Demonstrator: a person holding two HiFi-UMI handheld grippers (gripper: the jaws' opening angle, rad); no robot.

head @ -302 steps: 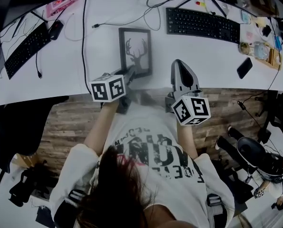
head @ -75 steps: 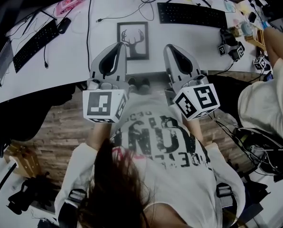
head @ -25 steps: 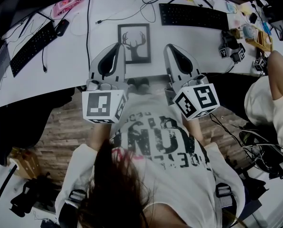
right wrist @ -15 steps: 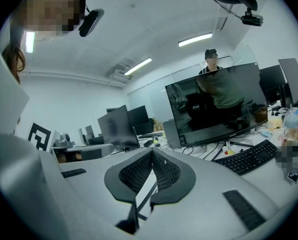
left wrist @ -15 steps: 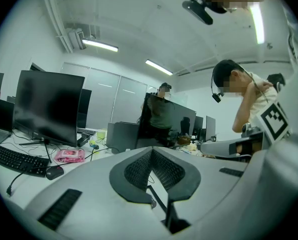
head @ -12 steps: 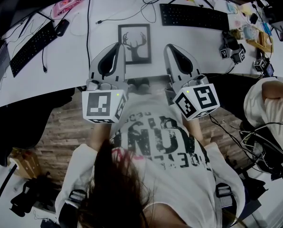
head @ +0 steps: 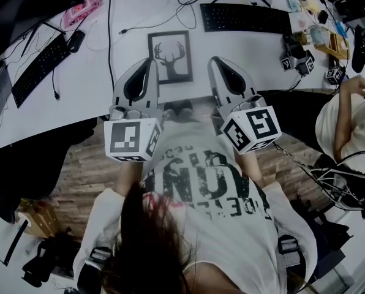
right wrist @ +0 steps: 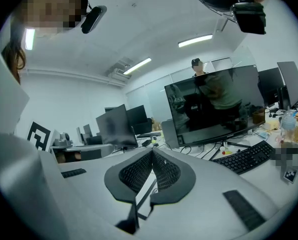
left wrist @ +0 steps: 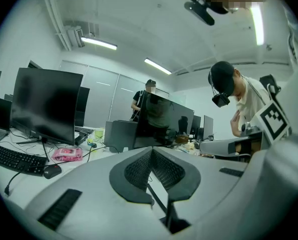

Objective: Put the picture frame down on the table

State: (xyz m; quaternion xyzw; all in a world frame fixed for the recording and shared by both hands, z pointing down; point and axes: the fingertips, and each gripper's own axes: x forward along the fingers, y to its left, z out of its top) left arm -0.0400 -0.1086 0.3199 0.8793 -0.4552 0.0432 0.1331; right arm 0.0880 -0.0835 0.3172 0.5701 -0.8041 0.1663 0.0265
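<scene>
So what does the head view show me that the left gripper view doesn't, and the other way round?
Head view only: the whole picture frame, deer print up, flat on the white table between the tips of the left gripper and right gripper. Left gripper view only: its tongs shut tip to tip with nothing between them, and a person standing behind the monitors. Both: the pink box, the mouse and the black keyboard on the left.

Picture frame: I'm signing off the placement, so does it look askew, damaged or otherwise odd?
Nothing stands out. The picture frame lies flat on the table, deer print up, with no damage showing. Neither the left tool nor the right tool grips it; both are shut and empty.
</scene>
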